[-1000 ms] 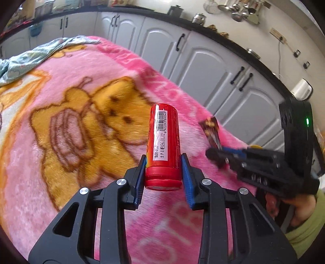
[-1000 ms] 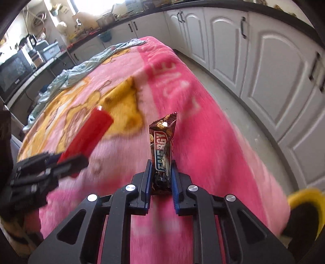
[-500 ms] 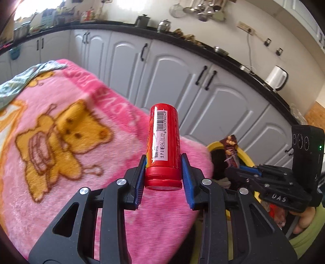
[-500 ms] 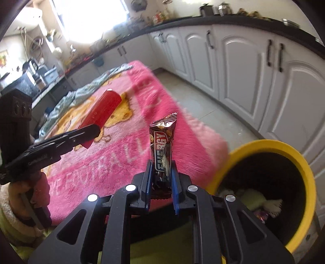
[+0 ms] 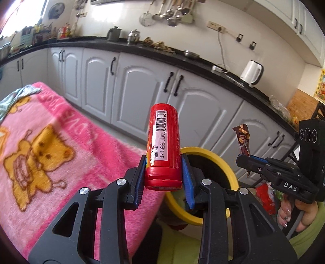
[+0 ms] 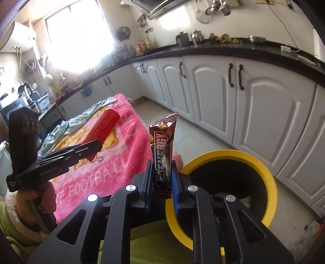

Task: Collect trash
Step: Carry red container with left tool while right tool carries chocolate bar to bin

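The left gripper [image 5: 163, 172], black plastic arms tipped with blue pads, is clamping the capped base of a smooth red cylindrical tube [image 5: 163, 146] at the centre of the left wrist view; the tube is standing upright between the pads, its white barcode label facing the camera. In the right wrist view the right gripper [image 6: 161, 182], of the same black-and-blue build, is pinching the lower end of a crinkled, glossy brown snack wrapper [image 6: 162, 146] with a serrated top edge and bold white lettering, also held upright. Just behind and below both tools a round bin [image 6: 262, 162] with a thick yellow rim and a dark inside is sitting on the floor, with some pale and red scraps lying in it; it is filling the lower right of the right wrist view and peeking out behind the tube in the left one. A fuzzy pink blanket [image 5: 67, 146] printed with a yellow cartoon bear is covering the surface at the left of both frames, and a crumpled pale-green cloth [image 6: 67, 126] is lying on its far end. A hand [image 6: 43, 198] in a fleecy cuff and green sleeve is gripping the left tool's handle at the lower left of the right wrist view. Beyond, white panelled cabinets [image 5: 140, 87] with black handles are running under a black countertop [image 5: 142, 48], where a white kettle [image 5: 251, 73] is standing at the upper right, and metal ladles [image 5: 170, 14] are hanging on the wall.
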{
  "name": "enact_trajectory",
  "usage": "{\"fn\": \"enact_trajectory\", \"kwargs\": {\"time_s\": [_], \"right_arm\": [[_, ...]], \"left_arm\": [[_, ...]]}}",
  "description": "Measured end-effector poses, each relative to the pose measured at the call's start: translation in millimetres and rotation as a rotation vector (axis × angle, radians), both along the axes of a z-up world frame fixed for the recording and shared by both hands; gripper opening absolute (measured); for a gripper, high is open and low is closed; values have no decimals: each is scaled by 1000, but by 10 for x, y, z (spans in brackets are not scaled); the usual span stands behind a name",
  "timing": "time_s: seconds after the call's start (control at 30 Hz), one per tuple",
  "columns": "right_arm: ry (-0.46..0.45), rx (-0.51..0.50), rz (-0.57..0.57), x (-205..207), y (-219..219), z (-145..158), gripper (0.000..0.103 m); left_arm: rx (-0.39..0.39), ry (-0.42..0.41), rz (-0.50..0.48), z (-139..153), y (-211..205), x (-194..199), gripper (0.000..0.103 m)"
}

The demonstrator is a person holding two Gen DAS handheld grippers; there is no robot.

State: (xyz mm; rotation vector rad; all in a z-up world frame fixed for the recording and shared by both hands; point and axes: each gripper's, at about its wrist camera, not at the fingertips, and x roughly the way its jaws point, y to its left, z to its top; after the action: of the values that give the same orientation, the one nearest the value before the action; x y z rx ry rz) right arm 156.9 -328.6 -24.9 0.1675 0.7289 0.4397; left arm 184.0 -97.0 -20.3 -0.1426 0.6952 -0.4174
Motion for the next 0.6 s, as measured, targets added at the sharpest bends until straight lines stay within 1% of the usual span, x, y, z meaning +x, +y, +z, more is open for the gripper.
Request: {"fn": "enact_trajectory", "kwargs": {"time_s": [0.27,0.5,0.6], "right_arm": [[-42,-4,-61,-183,-241,82,16],[-57,-16,-112,-323,-387,52,16],[-71,-36,-143,-388,-443,45,16]], "left_arm": [[4,-38,-49,66,-257,-111,26],[1,-63,-76,84,-421,-177,26],[-2,-80,-83,75,-478,-200,26]]}}
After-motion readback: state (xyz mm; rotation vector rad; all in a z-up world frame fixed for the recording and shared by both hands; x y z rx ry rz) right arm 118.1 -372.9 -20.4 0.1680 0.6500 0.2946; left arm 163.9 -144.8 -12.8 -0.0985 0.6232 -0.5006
